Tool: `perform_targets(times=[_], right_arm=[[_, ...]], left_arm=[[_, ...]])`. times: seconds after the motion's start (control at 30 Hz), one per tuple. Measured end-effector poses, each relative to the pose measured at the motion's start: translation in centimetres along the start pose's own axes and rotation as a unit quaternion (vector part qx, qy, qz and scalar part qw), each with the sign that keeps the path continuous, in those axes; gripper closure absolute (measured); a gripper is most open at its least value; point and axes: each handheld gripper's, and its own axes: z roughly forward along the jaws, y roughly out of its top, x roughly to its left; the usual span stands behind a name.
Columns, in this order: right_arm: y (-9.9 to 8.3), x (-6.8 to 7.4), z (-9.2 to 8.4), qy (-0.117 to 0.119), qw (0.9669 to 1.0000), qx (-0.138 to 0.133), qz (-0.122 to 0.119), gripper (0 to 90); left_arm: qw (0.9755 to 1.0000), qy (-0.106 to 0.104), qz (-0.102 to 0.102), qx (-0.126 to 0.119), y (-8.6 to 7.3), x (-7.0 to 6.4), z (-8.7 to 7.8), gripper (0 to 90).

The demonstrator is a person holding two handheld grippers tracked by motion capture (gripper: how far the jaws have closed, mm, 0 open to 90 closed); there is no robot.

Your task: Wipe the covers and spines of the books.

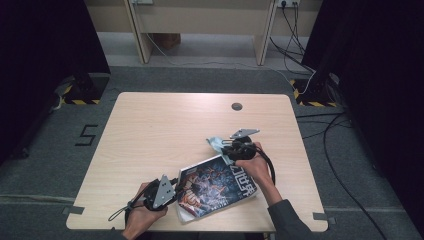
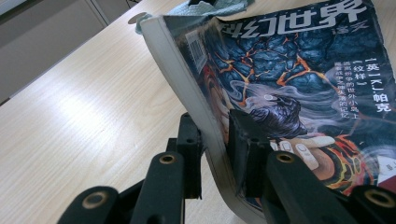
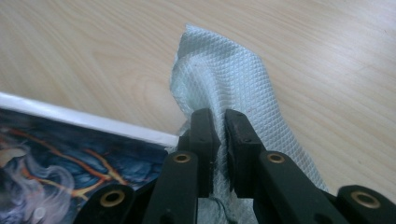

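Looking down from the high view, a magazine (image 1: 216, 186) lies near the front edge of the tabletop (image 1: 165, 125), right of the middle, its glossy cover up. The left gripper (image 1: 176, 190) has it by the left side, and the right gripper (image 1: 223, 146) sits just past the magazine's far right corner with a pale blue cloth (image 1: 215, 143) in its jaws. A small round grommet (image 1: 237, 106) sits well apart, toward the back edge.

From the left gripper view, the jaws are pinching the magazine (image 2: 299, 84) across its thick page edge, one pad under and one on the cover, and that side is lifted off the wood, tilted. The cloth (image 2: 210, 7) peeks out beyond the top of the magazine.

From the right gripper view, the jaws are pressed together on a fold of the waffle-textured cloth (image 3: 224, 79), which stands up bunched above the tabletop (image 3: 93, 46), just beside the white page edge of the magazine (image 3: 70, 149).

It looks to me like a wipe of the cover is in hand. To do it well, I'd say the left grip should keep steady so the magazine doesn't slide, while the cloth is laid flat on the cover rather than dragged by its bunched tip. Light, even strokes away from the clamped side should keep the thin cover from creasing.
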Motion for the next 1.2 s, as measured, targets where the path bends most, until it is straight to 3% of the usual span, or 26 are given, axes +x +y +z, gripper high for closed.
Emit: perform_targets(times=[0.1,0.23,0.67,1.2], right_arm=[[0.0,0.7,-0.4,0.001,0.9999,-0.003,-0.014,82.4],[0.0,1.4,-0.6,0.013,0.9998,-0.005,-0.013,82.0],[1.4,4.9,-0.7,0.053,0.9971,-0.020,-0.051,82.1],[2.9,9.5,-0.9,0.096,0.9901,-0.042,-0.093,81.9]], left_arm=[[1.0000,0.000,0.000,0.002,0.0,0.1,0.0,74.7],[1.0000,0.000,0.000,0.003,0.0,0.1,0.0,74.7],[0.9999,0.002,-0.010,0.005,-0.2,0.3,0.2,74.1],[0.9998,0.004,-0.014,0.010,-0.4,0.4,0.3,73.8]])
